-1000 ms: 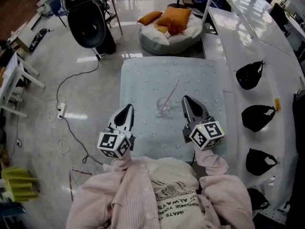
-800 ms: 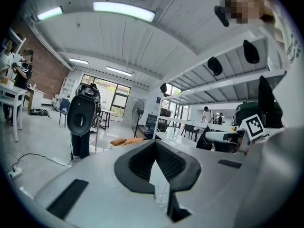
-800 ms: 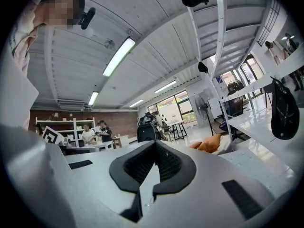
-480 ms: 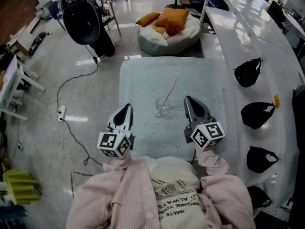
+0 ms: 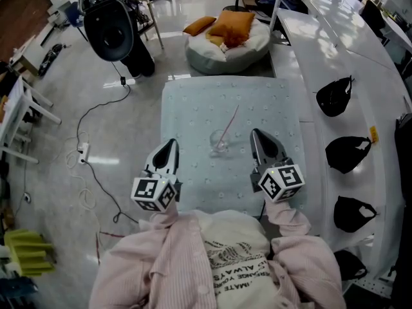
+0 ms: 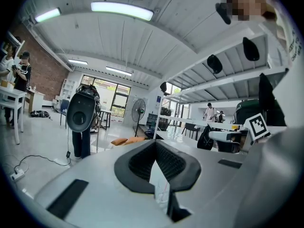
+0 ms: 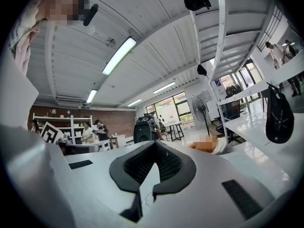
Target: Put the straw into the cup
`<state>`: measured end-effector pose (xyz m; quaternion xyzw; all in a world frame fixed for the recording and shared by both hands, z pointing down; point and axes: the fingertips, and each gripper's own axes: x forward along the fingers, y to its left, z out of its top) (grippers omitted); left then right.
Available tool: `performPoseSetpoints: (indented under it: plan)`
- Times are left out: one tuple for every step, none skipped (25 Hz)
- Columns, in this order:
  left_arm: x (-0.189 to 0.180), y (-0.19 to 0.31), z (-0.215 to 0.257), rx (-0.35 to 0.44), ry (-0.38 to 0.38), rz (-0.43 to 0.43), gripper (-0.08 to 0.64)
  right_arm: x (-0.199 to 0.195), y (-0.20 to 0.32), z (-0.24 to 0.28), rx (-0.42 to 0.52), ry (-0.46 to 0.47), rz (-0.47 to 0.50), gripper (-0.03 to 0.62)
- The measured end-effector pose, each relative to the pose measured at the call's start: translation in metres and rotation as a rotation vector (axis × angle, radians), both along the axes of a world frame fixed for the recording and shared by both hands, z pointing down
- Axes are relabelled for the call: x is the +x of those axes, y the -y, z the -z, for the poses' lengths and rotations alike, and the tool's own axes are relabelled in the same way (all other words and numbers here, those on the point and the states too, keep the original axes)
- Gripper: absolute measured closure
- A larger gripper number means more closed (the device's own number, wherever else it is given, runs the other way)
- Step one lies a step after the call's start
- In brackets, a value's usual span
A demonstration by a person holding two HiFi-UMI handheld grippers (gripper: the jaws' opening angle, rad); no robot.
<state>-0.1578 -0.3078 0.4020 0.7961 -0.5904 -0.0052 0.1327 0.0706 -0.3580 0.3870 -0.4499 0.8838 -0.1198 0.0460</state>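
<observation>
Already, the straw [image 5: 229,123] leans inside the cup [image 5: 220,142], mid-desk [image 5: 193,102].
Count: one clear cup, one pink straw, two tools. The left hand-held gripper [image 5: 171,145] and right hand-held gripper [image 5: 256,136] both have jaws together on nothing, flanking the cup without touching it. The task looks done; draw back gently, since a light cup probably tips at a nudge.

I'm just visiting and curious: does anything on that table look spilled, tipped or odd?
Nothing stands out. The cup stands upright on the table, with the straw leaning in it. No spill shows. The left tool and right tool are on either side of the cup, both shut and empty.
</observation>
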Motion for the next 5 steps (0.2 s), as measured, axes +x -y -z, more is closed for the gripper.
performPoseSetpoints:
  plan:
    - [0.0000, -0.0003, -0.0001, -0.002, 0.001, 0.000, 0.561, 0.0001, -0.0002, -0.0003, -0.002, -0.001, 0.000, 0.592]
    - [0.0002, -0.0005, -0.0002, -0.003, 0.002, 0.000, 0.561, 0.0003, -0.0004, -0.0005, -0.003, -0.001, -0.001, 0.592]
    - [0.0005, -0.0007, -0.0003, -0.004, 0.003, 0.000, 0.561, 0.0005, -0.0006, -0.0007, -0.004, -0.001, 0.000, 0.592]
    - [0.0008, -0.0009, -0.0003, -0.005, 0.004, 0.000, 0.561, 0.0007, -0.0008, -0.0008, -0.005, -0.001, 0.000, 0.592]
    - [0.0011, -0.0011, -0.0003, -0.006, 0.005, 0.000, 0.561, 0.0009, -0.0009, -0.0009, -0.006, 0.000, 0.000, 0.592]
